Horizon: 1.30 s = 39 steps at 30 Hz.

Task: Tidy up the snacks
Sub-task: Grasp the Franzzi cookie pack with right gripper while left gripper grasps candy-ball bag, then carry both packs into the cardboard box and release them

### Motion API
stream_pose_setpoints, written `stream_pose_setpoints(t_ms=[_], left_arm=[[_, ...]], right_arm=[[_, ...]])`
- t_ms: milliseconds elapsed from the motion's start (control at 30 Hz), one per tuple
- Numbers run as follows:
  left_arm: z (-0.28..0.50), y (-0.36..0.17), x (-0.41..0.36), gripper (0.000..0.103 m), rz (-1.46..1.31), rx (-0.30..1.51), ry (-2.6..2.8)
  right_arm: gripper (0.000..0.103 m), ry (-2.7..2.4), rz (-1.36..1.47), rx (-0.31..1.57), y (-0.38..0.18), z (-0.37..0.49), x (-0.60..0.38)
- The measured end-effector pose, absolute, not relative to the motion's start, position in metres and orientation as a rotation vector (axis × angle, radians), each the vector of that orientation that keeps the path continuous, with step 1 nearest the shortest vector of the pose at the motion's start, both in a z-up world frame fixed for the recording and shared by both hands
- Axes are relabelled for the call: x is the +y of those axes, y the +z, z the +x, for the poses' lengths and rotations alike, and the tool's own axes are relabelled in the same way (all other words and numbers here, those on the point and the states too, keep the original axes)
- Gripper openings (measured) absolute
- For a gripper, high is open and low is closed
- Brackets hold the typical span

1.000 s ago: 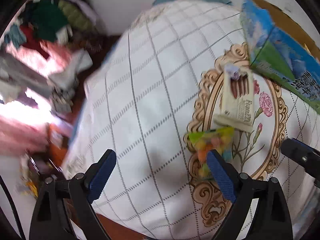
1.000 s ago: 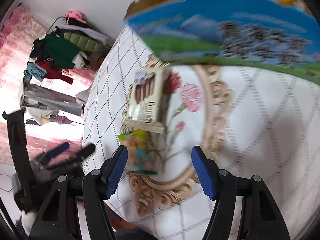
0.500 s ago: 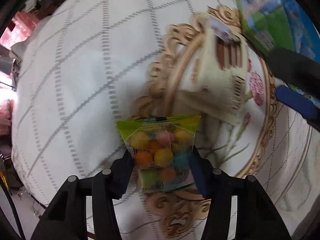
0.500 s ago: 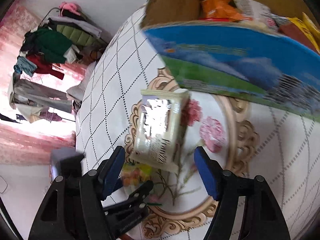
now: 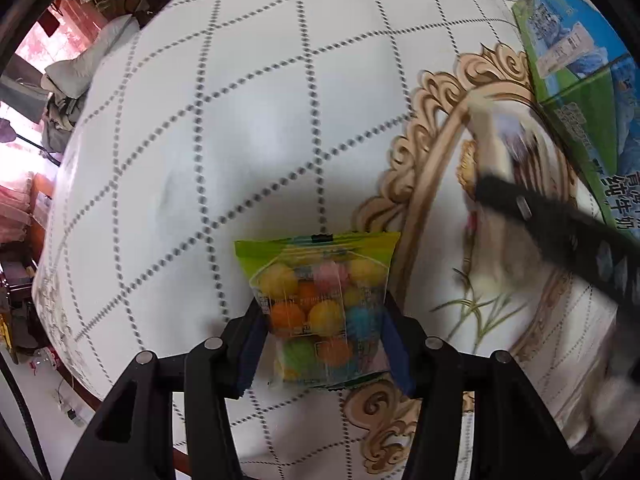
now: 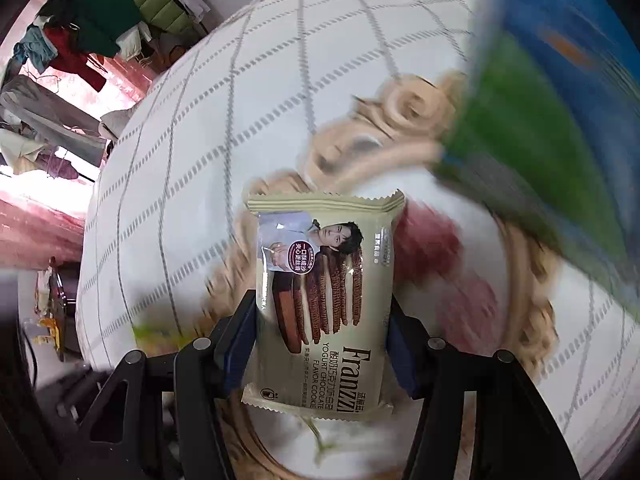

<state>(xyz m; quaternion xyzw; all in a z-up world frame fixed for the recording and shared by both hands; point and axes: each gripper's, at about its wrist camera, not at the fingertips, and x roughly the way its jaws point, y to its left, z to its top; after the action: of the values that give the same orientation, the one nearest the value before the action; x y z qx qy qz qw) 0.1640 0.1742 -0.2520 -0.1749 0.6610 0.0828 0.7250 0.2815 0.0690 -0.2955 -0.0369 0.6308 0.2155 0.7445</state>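
Bright daylight – fisheye-warped edges, motion-blurred surroundings.

The left gripper is made of matte black plastic arms with open, triangular cut-outs in the frame, and each arm carries round silver-grey screw heads at its joints. Its two fingers are covered on the inner side with dark blue pads of a ribbed, rubber-like texture, and a thin black cable runs along the lower left edge of that view. The right gripper has the same build: black angular arms, grey round screws, the same triangular openings, and dark blue pads on the inner faces of the fingers.
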Motion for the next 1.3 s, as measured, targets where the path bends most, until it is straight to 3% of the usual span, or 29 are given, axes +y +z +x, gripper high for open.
stream_pose_setpoints(t_ms=[467,700,1133,1300], left_arm=[[0.185,-0.251,0.023,0.051,-0.192,1.510,-0.082],[0.181,-0.265,-0.008,0.051,-0.120,1.529,-0.071],[0.184,-0.275,0.003,0.051,-0.132,1.528,-0.052],[0.179,-0.261,-0.003,0.045,-0.108,1.496,-0.077]], right_arm=[[0.061,0.211,0.132,1.457,-0.297,0.212,-0.135],[0.061,0.191,0.156,1.434,-0.306,0.204,-0.152],[0.062,0.187,0.122,1.429,-0.329,0.199,-0.130],[0.059,0.199,0.075,1.396,-0.326,0.193,-0.122]])
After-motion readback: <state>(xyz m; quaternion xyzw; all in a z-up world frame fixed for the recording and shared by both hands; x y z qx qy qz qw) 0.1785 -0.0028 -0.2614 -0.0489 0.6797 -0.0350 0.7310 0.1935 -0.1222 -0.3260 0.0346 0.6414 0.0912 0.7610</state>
